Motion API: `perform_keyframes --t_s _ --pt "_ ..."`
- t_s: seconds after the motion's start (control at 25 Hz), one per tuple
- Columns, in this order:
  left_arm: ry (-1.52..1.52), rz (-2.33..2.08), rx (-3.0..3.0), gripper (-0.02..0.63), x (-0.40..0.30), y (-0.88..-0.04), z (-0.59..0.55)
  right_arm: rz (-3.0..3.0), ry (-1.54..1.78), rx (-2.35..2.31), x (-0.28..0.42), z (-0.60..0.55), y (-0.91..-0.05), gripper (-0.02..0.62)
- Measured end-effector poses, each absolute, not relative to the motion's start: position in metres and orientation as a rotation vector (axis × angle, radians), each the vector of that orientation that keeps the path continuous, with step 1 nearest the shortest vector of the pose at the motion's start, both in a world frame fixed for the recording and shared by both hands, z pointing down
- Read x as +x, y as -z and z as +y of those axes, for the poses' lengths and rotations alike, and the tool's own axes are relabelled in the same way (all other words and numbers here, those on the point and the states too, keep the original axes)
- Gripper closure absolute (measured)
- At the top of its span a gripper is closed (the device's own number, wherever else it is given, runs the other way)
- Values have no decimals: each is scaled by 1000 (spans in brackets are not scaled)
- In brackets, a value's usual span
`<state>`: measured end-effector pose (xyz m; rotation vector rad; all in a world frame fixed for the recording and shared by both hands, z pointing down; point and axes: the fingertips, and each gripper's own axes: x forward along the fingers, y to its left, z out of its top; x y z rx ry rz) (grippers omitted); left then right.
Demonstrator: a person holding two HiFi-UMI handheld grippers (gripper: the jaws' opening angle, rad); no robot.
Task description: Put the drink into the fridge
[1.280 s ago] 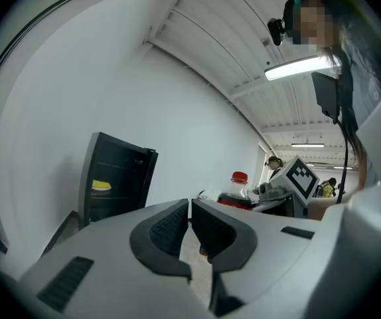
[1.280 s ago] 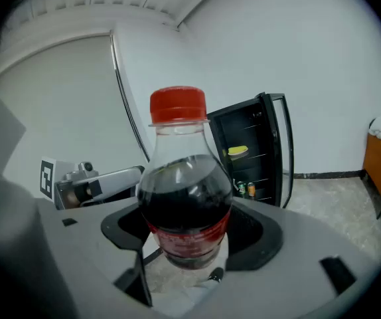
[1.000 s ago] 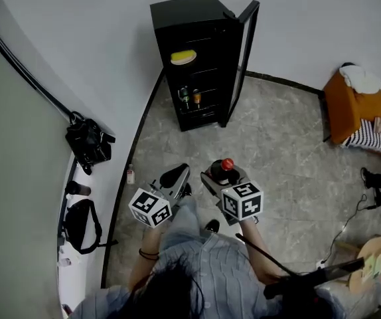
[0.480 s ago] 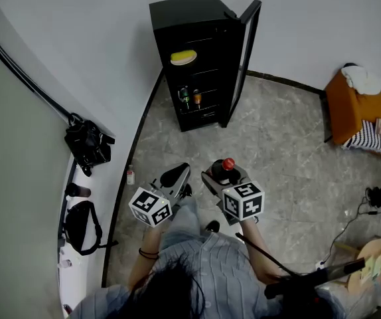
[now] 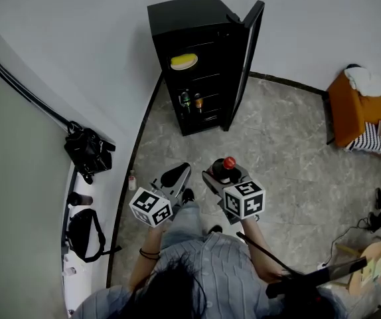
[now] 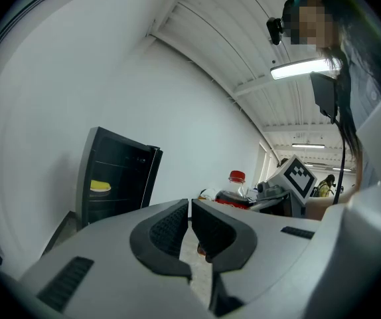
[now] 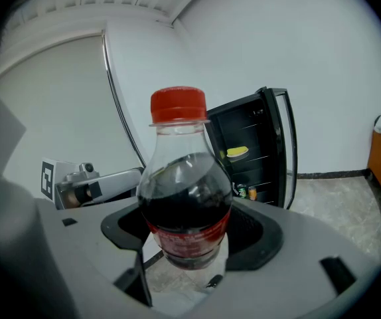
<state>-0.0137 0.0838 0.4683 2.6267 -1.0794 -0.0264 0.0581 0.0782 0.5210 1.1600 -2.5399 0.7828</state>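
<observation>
My right tool (image 5: 224,175) is clamped on the drink (image 7: 185,198), a bottle of dark cola with a red cap that stands upright between the jaws. My left tool (image 6: 190,221) is clenched on nothing, its jaws all but touching, just left of the right one. I hold both over the stone floor (image 5: 277,145), near my body. The fridge (image 5: 200,25) stands well apart at the far wall, its door (image 5: 247,58) swung open to the right. Inside, a yellow thing (image 5: 184,61) lies on an upper shelf and small cans (image 5: 190,100) stand on a lower one.
</observation>
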Motion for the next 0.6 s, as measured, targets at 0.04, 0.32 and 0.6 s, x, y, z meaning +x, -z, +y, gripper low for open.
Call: perform_keyframes --t_s 0.04,0.32,0.6 --pt "26 -1080 2625 600 -16 -469 78 -2539 -787 1160 57 73 -521 291" --pt "27 -1065 2638 600 -37 -463 32 -2529 -809 1184 40 30 -519 291" --pt "19 -1013 2647 600 -57 -462 -8 -2508 -827 1219 18 -7 -518 291"
